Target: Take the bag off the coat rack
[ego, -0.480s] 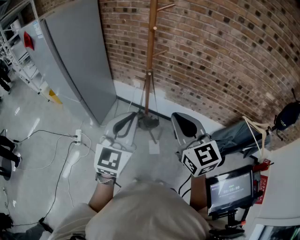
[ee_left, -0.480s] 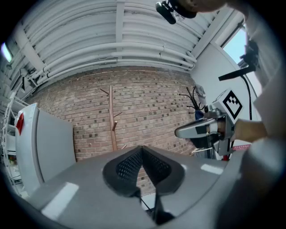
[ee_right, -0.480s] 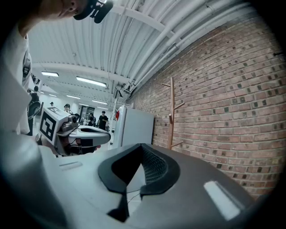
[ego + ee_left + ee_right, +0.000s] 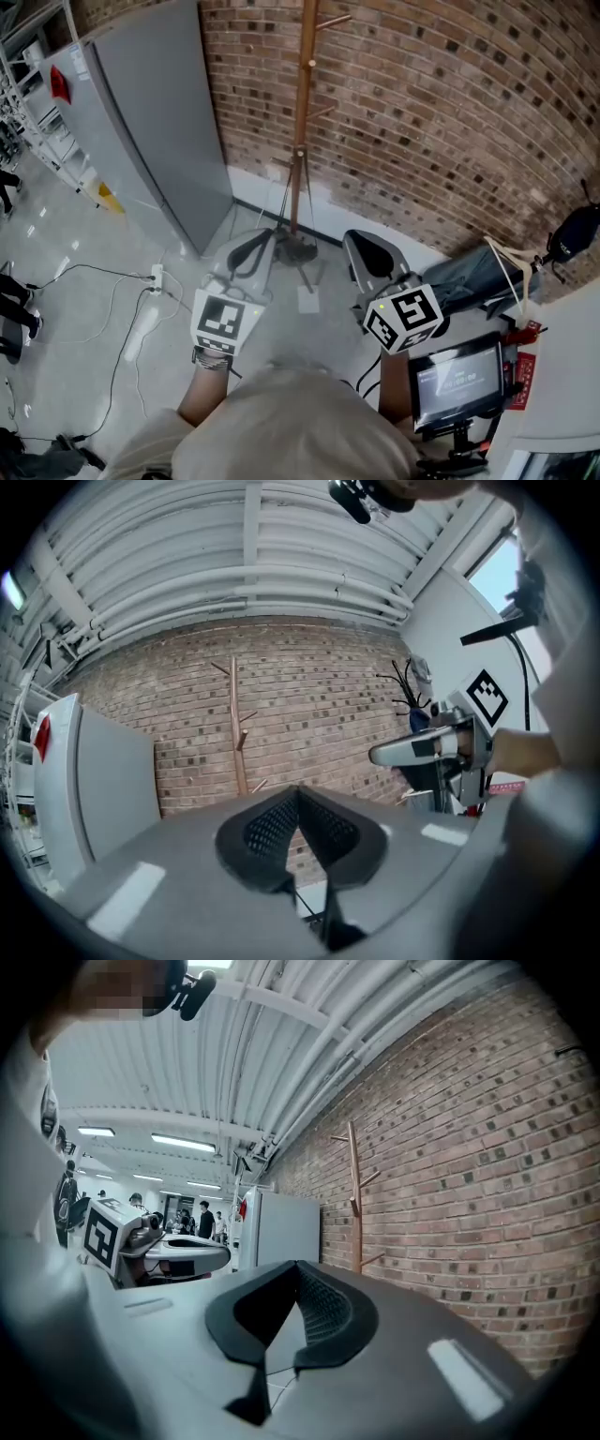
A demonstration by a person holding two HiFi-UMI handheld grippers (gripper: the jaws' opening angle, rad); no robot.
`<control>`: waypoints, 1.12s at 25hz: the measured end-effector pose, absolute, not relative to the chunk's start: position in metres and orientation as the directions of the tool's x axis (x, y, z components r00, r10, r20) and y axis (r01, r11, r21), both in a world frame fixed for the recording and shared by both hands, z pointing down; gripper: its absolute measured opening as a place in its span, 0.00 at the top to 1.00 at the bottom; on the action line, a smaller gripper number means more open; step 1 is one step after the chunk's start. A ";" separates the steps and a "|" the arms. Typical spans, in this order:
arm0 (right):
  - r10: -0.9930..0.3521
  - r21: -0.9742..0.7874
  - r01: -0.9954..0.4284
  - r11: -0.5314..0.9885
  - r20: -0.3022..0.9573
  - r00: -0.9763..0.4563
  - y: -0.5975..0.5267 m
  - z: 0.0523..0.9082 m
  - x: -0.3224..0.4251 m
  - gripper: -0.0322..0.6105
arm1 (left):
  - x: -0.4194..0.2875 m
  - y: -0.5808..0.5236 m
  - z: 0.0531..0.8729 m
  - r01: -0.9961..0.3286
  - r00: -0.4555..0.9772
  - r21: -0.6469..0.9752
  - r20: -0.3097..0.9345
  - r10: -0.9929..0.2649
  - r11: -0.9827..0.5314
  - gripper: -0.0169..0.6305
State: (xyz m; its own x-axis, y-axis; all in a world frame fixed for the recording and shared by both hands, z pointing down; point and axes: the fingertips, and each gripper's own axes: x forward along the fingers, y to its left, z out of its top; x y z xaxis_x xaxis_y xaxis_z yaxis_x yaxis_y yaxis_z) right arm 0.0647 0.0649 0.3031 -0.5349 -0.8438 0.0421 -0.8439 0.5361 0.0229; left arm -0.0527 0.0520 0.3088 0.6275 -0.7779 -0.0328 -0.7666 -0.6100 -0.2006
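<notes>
The wooden coat rack (image 4: 302,112) stands against the brick wall, and the pegs in view are bare; I see no bag on it. The rack also shows as a thin pole (image 4: 234,726) in the left gripper view and as a pole (image 4: 354,1194) in the right gripper view. A grey-blue bag-like thing with pale straps (image 4: 473,270) lies low at the right. My left gripper (image 4: 251,248) and right gripper (image 4: 370,251) are held side by side in front of the rack's base, some way short of it. Both are shut and empty, jaws closed together (image 4: 300,794) (image 4: 298,1274).
A tall grey cabinet (image 4: 159,112) stands left of the rack. A power strip with cables (image 4: 155,277) lies on the floor at the left. A screen on a stand (image 4: 459,380) is close at my right. Several people stand far off (image 4: 206,1222).
Almost nothing: both grippers have drifted very slightly towards me in the head view. Both stay shut.
</notes>
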 end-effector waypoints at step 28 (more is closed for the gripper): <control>-0.886 0.027 -0.886 0.463 0.047 -0.461 0.064 0.316 0.023 0.95 | -0.093 0.033 0.334 -0.703 0.704 -0.154 -0.012 -0.710 -0.694 0.97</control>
State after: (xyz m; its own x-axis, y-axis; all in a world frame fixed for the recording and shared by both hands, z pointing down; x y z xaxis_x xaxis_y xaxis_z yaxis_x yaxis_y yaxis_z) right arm 0.0228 0.0644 0.3160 -0.4612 -0.8860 0.0470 -0.8861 0.4627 0.0268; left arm -0.0932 0.0334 0.3337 0.7037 -0.7104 -0.0115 -0.7032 -0.6940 -0.1544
